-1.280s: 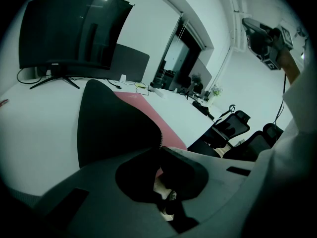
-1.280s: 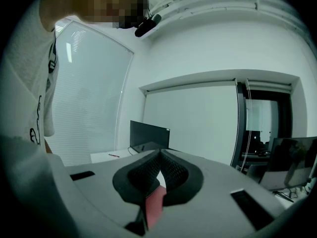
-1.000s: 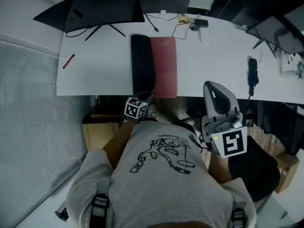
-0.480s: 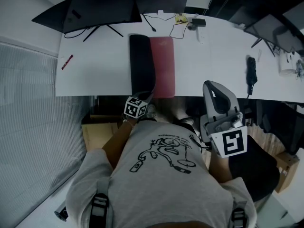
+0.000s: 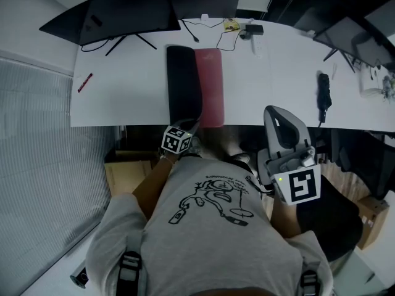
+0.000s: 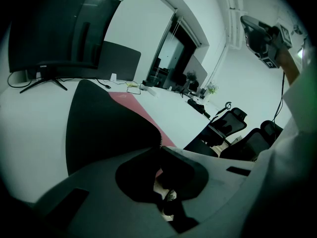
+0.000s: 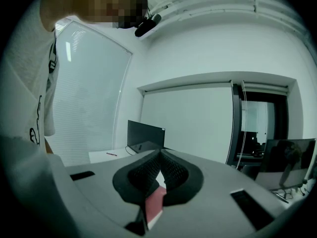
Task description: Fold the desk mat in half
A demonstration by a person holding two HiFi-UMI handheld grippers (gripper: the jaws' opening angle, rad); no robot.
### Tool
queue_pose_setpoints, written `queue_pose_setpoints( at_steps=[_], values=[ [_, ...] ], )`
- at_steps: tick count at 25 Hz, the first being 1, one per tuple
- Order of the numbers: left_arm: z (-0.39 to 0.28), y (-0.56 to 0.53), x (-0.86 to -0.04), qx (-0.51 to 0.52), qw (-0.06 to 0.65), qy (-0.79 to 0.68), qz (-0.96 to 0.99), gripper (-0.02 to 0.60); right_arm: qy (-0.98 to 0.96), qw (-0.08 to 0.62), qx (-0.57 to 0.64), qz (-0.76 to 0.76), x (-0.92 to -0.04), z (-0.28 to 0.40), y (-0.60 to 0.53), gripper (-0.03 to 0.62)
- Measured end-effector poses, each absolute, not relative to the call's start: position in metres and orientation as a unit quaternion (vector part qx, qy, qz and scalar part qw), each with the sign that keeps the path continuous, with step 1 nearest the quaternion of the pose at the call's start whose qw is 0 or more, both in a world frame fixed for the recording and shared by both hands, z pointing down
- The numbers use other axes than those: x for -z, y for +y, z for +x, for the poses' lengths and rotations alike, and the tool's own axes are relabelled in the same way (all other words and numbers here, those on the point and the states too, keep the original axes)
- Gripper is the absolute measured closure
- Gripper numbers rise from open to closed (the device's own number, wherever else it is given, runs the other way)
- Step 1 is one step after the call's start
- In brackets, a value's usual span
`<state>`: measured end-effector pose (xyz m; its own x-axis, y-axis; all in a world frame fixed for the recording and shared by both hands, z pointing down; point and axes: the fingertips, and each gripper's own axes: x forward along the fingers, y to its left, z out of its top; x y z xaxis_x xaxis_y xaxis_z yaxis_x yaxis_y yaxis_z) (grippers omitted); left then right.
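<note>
Left gripper (image 6: 159, 147) clamps desk mat (image 6: 101, 125) (monitor logo (image 6: 45, 67) unreadable).

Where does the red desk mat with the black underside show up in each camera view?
Head view: the red desk mat with a black underside lies top centre on the white desk, black half folded over on the left.
Left gripper view: its black flap fills centre-left, reaching the left tool.
Right gripper view: a red sliver low centre, below the right tool.
Shared landmark: the black monitor on its stand.
</note>
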<state>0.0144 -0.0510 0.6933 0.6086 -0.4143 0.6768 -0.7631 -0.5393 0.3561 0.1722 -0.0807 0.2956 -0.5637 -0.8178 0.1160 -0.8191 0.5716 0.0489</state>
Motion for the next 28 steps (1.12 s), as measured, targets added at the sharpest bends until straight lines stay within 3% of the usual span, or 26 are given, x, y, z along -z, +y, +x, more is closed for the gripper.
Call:
queue_pose_setpoints(
  at_steps=[28],
  values=[
    [0.060,-0.055,-0.700,-0.275,0.325,-0.321,0.846,0.549,-0.873,0.069,-0.011,0.483,-0.300,0.209,-0.077,0.585]
  ],
)
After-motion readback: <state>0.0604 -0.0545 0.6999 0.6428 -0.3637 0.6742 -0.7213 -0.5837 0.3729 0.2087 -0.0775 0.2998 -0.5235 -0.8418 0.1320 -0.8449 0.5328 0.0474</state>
